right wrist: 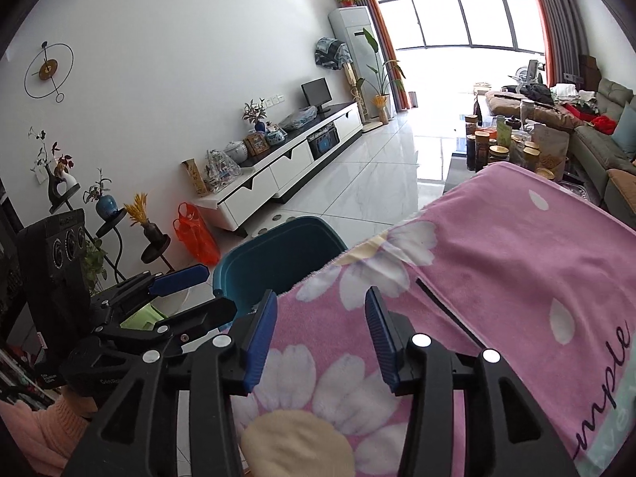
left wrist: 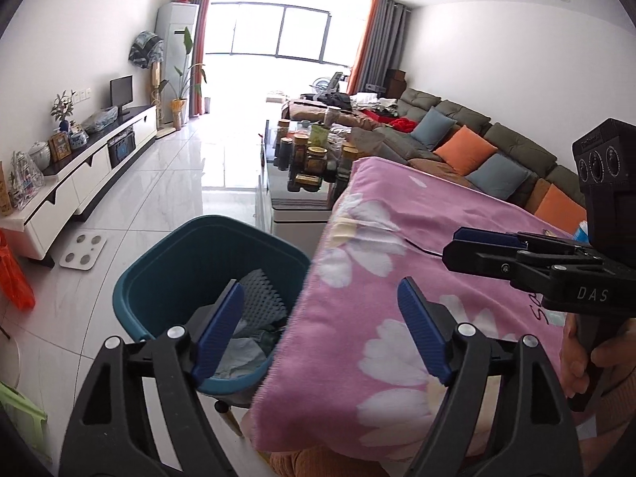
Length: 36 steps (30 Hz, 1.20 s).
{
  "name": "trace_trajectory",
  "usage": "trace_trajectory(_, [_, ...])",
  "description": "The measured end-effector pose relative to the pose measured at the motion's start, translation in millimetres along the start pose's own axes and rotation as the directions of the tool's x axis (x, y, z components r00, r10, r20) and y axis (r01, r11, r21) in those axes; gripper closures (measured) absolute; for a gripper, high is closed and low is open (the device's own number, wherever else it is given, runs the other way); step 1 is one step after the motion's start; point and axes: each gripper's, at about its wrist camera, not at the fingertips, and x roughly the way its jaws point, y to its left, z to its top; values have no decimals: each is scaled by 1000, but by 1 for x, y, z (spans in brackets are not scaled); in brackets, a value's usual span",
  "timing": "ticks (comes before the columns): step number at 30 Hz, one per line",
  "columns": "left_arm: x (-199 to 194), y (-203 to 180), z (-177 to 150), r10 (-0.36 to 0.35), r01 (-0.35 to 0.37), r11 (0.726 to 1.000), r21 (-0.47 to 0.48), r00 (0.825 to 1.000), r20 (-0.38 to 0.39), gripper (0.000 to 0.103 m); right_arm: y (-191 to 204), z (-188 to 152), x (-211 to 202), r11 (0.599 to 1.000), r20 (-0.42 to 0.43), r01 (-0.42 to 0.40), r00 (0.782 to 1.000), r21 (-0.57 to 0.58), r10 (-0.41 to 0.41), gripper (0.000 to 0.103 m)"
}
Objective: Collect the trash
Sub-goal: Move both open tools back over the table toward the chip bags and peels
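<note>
A teal bin [left wrist: 175,274] stands on the floor against the left edge of a surface draped in a pink flowered blanket [left wrist: 397,238]. Inside it lie a grey egg-crate foam piece [left wrist: 260,294] and crumpled pale wrapping [left wrist: 242,353]. My left gripper [left wrist: 318,284] is open and empty, one finger over the bin, the other over the blanket. My right gripper [right wrist: 321,294] hovers over the blanket [right wrist: 497,246], open with nothing between its blue pads. The bin [right wrist: 278,250] sits just beyond it. Each gripper shows in the other's view: right gripper [left wrist: 453,244], left gripper [right wrist: 218,288].
A coffee table [left wrist: 278,198] crowded with jars stands beyond the blanket, a long sofa [left wrist: 477,147] to its right. A white TV cabinet [left wrist: 79,183] lines the left wall. A bathroom scale [left wrist: 83,250], an orange bag [left wrist: 14,278] and a green stool [left wrist: 20,413] occupy the floor left of the bin.
</note>
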Motion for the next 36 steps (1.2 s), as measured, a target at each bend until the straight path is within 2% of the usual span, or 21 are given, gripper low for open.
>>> trace_trajectory(2, [-2,-22,0,-38,38,999,35,999,7,15,-11,-8,-20,999,25,35,999,17,-35,52])
trace_trajectory(5, [-1,-54,0,-100,99,992,83,995,9,9,-29,-22,-49,994,52,97,994,48,-99,51])
trace_trajectory(11, [10,-117,0,-210,210,963,167,978,-22,9,-67,-52,-103,969,80,211,972,131,-223,51])
trace_trajectory(18, [33,-183,2,-296,307,916,257,952,-80,9,-111,-81,-157,915,102,323,929,241,-355,51])
trace_trajectory(24, [50,-234,-7,-354,388,863,323,922,-159,14,-150,-105,-191,847,91,410,882,339,-463,51])
trace_trajectory(29, [64,-273,-17,-390,446,822,354,894,-220,20,-176,-120,-209,796,73,456,849,398,-523,51])
trace_trajectory(32, [72,-290,-19,-415,485,802,349,872,-259,24,-190,-130,-215,777,55,467,842,422,-537,51])
trace_trajectory(36, [85,-312,-21,-425,515,783,348,853,-304,29,-198,-138,-216,769,34,466,846,438,-533,51])
